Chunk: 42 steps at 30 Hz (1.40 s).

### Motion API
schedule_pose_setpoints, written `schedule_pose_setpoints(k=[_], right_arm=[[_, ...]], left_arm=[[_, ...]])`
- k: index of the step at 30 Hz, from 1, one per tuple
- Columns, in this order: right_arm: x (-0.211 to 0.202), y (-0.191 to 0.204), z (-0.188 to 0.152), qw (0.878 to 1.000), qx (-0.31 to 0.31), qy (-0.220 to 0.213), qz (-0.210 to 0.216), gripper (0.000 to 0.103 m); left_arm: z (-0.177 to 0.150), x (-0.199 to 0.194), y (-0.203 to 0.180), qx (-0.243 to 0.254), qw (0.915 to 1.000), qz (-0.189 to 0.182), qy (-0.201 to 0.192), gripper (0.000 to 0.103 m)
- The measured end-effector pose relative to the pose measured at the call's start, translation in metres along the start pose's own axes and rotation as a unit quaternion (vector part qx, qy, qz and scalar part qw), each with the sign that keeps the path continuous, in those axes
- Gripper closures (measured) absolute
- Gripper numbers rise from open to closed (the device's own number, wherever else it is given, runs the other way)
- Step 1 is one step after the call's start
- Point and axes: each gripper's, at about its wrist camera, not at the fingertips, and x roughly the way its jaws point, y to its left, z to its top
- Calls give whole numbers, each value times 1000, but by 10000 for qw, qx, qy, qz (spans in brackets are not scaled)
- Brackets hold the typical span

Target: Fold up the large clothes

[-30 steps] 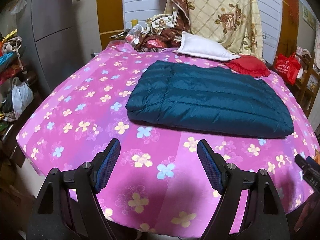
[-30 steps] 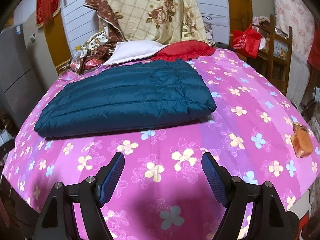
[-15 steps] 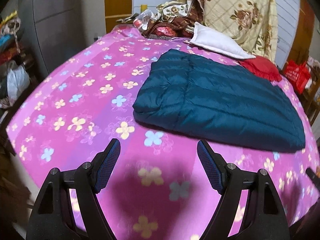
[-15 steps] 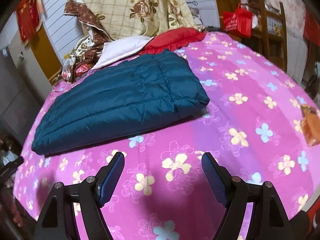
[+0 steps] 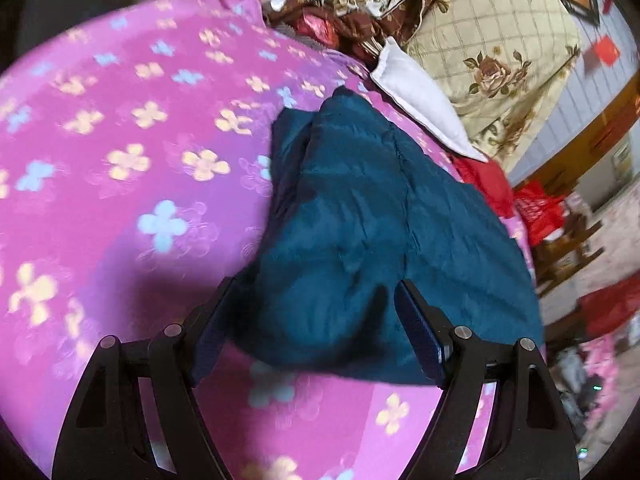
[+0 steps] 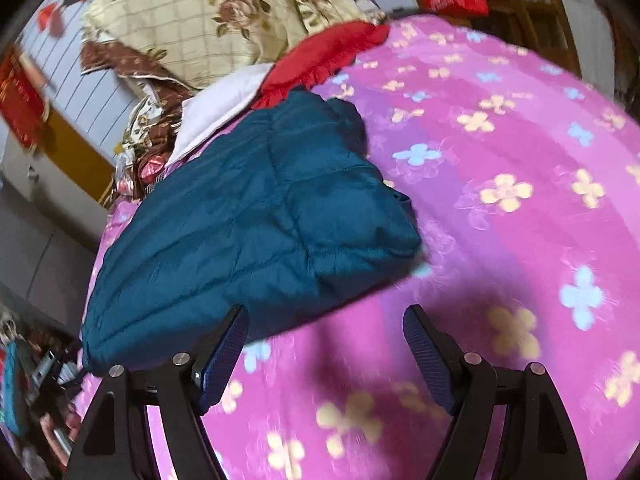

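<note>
A folded teal quilted jacket point(image 5: 360, 216) lies on a bed with a pink flowered sheet point(image 5: 120, 168). My left gripper point(image 5: 316, 332) is open, and the jacket's near left corner shows between its jaws; its pads point(image 5: 418, 332) do not press on the cloth. In the right wrist view the same jacket point(image 6: 256, 216) fills the left half. My right gripper point(image 6: 328, 352) is open over the sheet point(image 6: 500, 184), just in front of the jacket's near right corner, its left pad point(image 6: 224, 356) at the jacket's edge.
At the head of the bed lie a white pillow point(image 5: 420, 92), a red cushion point(image 6: 320, 60) and a cream flowered quilt point(image 5: 492, 48). Red bags point(image 5: 536, 208) and wooden furniture stand past the right side. Clutter lies on the floor at the left point(image 6: 36, 380).
Both grippers have come forward and down toward the jacket and rolled. The left one now has the jacket's near left corner between its jaws; the right one has reached the near right corner.
</note>
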Motion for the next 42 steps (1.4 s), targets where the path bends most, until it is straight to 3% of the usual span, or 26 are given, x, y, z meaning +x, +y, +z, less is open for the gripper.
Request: schedule_pose_setpoints(k=[7,10,11,12,14,15,17,21,24,29,35,39,42], right_arm=[[46,4,23,9971,514,275,481,22],[58,6,30,9961,673,293,497,18],[62,8,32,9962,661,281,491,20],[65,12,35,9970,555,279,458,25],[66,20,39,9978,379,288,454,47],[64,27,41,9980,311,282,477,52],[58,41,45,9989,26,183,424,60],[69,57,47,9988,-282,192,339,60],[78,60,41,9991,-358,143,189,60],[74,56,43,9996,-232,157,-12,49],[40,45,35,9991,-337,81,-225,43],[11,43,22,9946,-671,-218,-763,43],[-9,56,17,9906,-919,-498,-880,43]], left_arm=[[23,33,8,29,9936,-1076,343,14],[28,41,3,60,9928,-1128,386,9],[29,46,-2,174,9936,-1016,459,13],[31,49,-7,289,9943,-895,511,40],[35,51,-19,419,9955,-629,566,62],[37,48,-22,451,9955,-660,507,74],[48,39,-33,564,9960,-615,304,77],[61,47,-31,603,9976,-298,154,76],[56,61,-21,520,9982,-156,267,68],[48,47,-28,696,9973,211,137,62],[37,0,-44,1123,9929,236,-298,60],[27,0,-41,1184,9914,555,-109,59],[31,14,-32,909,9936,668,76,59]])
